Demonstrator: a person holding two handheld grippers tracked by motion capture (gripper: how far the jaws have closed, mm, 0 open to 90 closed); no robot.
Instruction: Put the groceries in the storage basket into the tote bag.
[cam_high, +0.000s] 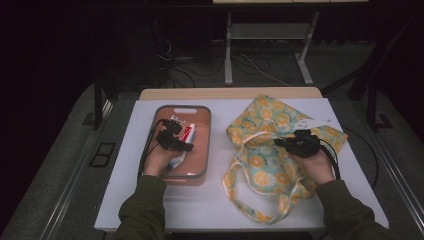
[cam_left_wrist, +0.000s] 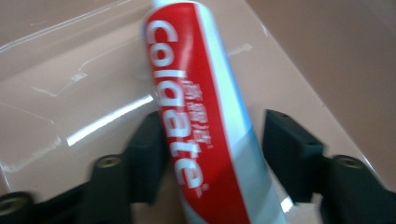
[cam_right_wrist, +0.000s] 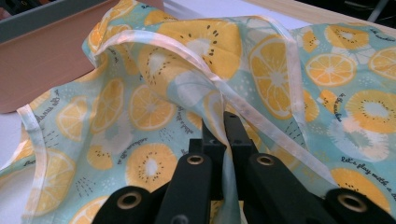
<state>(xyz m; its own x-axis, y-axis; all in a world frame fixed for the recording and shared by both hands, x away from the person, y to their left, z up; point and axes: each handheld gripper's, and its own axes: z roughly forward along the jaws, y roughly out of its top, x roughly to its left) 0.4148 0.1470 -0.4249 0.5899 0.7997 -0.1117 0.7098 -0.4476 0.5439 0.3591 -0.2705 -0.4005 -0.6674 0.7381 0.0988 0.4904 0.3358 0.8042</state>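
A red, white and blue toothpaste tube (cam_left_wrist: 205, 121) printed "Colgate" in white letters, with smaller characters beside the name too blurred to read, lies inside a pink bin (cam_high: 199, 150) with a grey rim at the left of the white tabletop (cam_high: 220, 200). In the left gripper view the tube runs from 12 o'clock down to 6 o'clock between the two black fingers (cam_left_wrist: 149, 154) of the left gripper (cam_left_wrist: 212, 156). These fingers stand wide apart; the one at 9 o'clock sits at or just beside the tube's edge, and the one at 3 o'clock is clear of it. In the high view the left gripper (cam_high: 175, 140) hangs over the middle of the bin, the tube (cam_high: 187, 134) showing just past it toward 1 o'clock.

At 3 o'clock from the bin lies a teal cloth bag (cam_high: 270, 150) patterned with orange and kiwi slices and trimmed in pale ribbon. Small script on the cloth reads in part "let's play with a". The right gripper (cam_right_wrist: 222, 133) has its fingers (cam_right_wrist: 236, 140) pressed together on a fold of the bag (cam_right_wrist: 154, 98), pinching the fabric between them. In the high view the right gripper (cam_high: 282, 143) sits over the middle of the bag, with a small white object (cam_high: 307, 123) resting on the cloth at 1 o'clock from it.
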